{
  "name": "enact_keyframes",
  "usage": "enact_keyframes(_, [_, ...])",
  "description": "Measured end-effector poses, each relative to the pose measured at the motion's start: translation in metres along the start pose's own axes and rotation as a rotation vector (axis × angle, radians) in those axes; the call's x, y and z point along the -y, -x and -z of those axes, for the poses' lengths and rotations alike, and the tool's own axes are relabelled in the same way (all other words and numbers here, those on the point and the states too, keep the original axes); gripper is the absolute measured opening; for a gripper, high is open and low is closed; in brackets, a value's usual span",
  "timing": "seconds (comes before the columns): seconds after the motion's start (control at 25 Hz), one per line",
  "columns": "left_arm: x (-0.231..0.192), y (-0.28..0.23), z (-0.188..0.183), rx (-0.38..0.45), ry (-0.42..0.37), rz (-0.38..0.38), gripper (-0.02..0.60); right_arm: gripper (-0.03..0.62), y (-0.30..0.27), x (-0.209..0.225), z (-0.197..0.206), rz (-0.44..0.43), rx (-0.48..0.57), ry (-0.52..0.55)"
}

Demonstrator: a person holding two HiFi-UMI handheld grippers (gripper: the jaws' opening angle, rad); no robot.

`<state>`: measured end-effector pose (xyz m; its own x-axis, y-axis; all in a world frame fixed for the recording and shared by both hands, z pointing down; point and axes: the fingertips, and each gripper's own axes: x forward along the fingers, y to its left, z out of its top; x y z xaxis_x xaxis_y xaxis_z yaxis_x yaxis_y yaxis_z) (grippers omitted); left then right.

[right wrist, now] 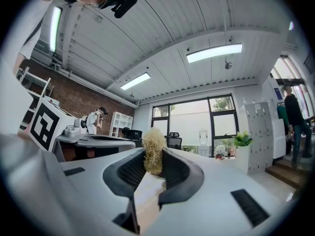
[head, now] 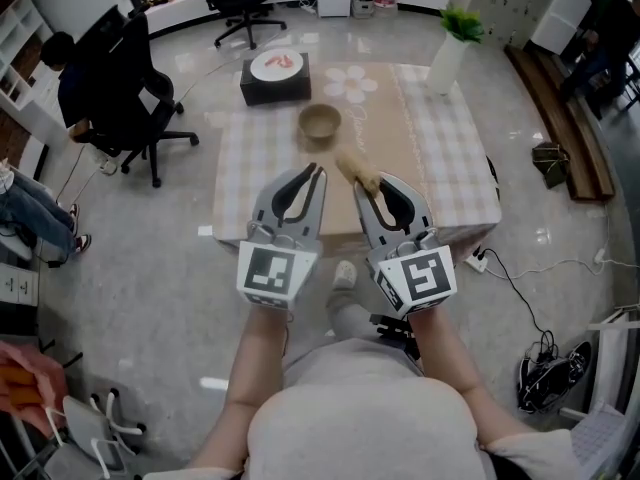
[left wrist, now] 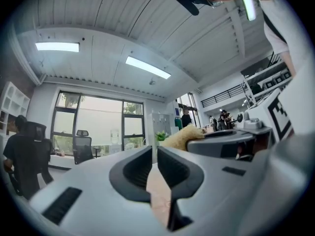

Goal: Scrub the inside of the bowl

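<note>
Right gripper (head: 373, 184) jaws clamp a straw-coloured scrubber (head: 354, 170) (its rear end hidden between them). Left gripper (head: 314, 173) jaws are together, empty. The bowl (head: 320, 123) sits on the tabletop (head: 440, 168).

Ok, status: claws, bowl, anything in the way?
Left claw shut, empty. Right claw shut on scrubber. Bowl upright on table, untouched. Nothing between claws and bowl.

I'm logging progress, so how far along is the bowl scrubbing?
Done: the right gripper is shut on the fibrous scrubber. In hand: both grippers hover short of the bowl, the left gripper shut and empty. Left: all the scrubbing; the bowl sits untouched.
</note>
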<state>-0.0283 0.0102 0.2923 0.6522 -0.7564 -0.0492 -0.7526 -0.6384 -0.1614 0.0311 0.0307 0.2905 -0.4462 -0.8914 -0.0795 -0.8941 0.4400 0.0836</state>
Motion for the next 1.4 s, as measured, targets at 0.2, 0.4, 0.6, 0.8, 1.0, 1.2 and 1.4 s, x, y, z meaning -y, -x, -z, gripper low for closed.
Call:
enact_keyframes(0.2, [-0.015,-0.034,0.016,-0.051,0.003,0.020,0.058,0.084,-0.030,0.026,0.007,-0.009,-0.011,-0.014])
enact_keyframes(0.4, [-0.033,-0.069,0.034,-0.113,-0.004,0.046,0.178,0.084,-0.063,0.050,0.013,-0.022,-0.014,-0.026])
enact_keyframes(0.6, [-0.051,-0.101,0.050,-0.156,0.022,0.071,0.286,0.084,-0.096,0.071,0.022,-0.039,-0.028,-0.046])
enact_keyframes(0.8, [-0.062,-0.129,0.070,-0.202,0.059,0.104,0.415,0.084,-0.123,0.088,0.031,-0.059,-0.044,-0.046])
enact_keyframes(1.0, [-0.070,-0.147,0.094,-0.262,0.044,0.105,0.434,0.086,-0.143,0.101,0.043,-0.073,-0.065,-0.042])
enact_keyframes(1.2, [-0.077,-0.158,0.115,-0.313,0.044,0.108,0.434,0.086,-0.158,0.106,0.056,-0.092,-0.093,-0.034])
enact_keyframes(1.4, [-0.080,-0.166,0.136,-0.367,0.044,0.103,0.434,0.086,-0.167,0.112,0.072,-0.099,-0.135,-0.043])
